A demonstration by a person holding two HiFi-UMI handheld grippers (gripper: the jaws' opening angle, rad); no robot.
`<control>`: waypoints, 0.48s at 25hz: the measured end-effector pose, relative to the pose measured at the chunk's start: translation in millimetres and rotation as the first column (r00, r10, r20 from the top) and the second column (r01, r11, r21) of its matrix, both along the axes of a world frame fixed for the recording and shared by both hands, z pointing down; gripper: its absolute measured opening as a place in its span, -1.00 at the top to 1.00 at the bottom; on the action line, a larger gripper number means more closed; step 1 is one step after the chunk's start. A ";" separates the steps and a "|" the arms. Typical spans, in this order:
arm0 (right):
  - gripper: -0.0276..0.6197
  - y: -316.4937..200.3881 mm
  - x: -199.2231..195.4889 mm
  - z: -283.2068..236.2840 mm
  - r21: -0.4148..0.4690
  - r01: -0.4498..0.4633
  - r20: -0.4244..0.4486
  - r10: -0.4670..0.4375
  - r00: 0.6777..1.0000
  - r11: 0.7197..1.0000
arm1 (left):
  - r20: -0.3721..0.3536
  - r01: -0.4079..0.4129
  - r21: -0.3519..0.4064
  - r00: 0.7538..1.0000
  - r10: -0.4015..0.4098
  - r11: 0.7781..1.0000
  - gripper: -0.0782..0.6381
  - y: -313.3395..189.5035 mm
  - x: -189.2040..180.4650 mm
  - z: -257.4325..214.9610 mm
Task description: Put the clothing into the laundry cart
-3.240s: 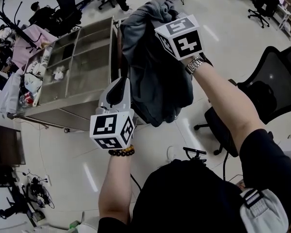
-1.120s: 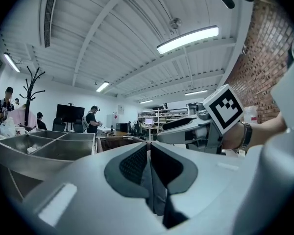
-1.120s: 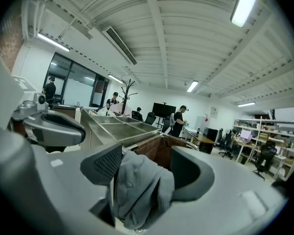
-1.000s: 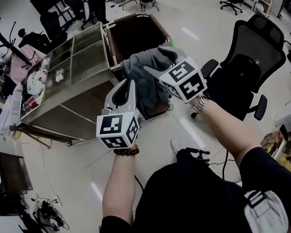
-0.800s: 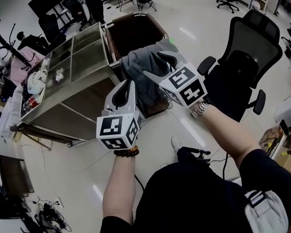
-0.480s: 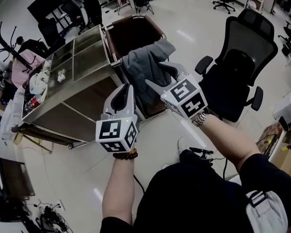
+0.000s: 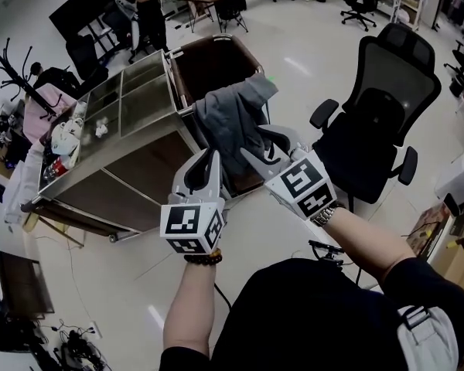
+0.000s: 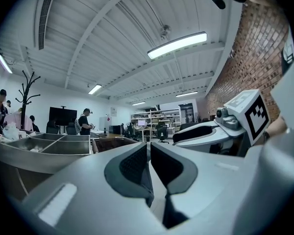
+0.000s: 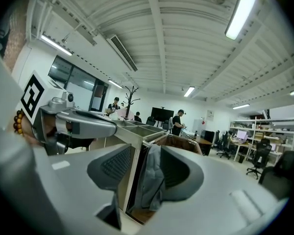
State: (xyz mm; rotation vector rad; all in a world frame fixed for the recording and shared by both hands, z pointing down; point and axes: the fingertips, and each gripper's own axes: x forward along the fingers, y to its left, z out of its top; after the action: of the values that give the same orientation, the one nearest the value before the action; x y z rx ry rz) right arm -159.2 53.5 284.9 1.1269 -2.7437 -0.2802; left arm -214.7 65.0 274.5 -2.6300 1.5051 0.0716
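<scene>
A grey garment hangs draped over the near rim of the brown laundry cart, partly inside and partly down the outside. My right gripper is pulled back from it, open and empty; its jaws have just been closing. In the right gripper view the garment shows beyond the right gripper, on the cart, apart from the pads. My left gripper floats level beside the right one. In the left gripper view the left gripper is shut with nothing in it.
A steel trolley with open compartments stands left of the cart, with clutter at its far left end. A black office chair is to the right. A coat rack and a standing person are at the back.
Both grippers have drawn back from the cart towards me. The right gripper has come away from the grey garment, which stays hung over the cart's rim. Its jaws stand narrower than before.
</scene>
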 end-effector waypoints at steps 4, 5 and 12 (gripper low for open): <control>0.45 3.1 11.7 2.4 0.017 0.019 -0.006 -0.019 1.000 1.000 | 0.012 -0.003 -0.004 1.000 0.003 1.000 0.72 0.2 19.8 4.1; 0.49 3.9 16.2 1.7 0.025 0.024 -0.003 -0.023 1.000 0.999 | 0.012 -0.001 -0.004 1.000 0.001 1.000 0.72 0.3 25.3 4.3; 0.64 3.6 49.5 -4.8 0.066 0.051 0.022 -0.053 0.998 0.996 | 0.008 0.036 -0.006 0.999 -0.035 0.999 0.72 -1.0 58.8 5.7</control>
State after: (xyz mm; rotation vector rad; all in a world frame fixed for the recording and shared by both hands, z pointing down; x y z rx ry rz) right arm -109.7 57.1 280.1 1.0823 -2.8072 -0.3685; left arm -155.9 64.1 280.2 -2.6046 1.5517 0.0539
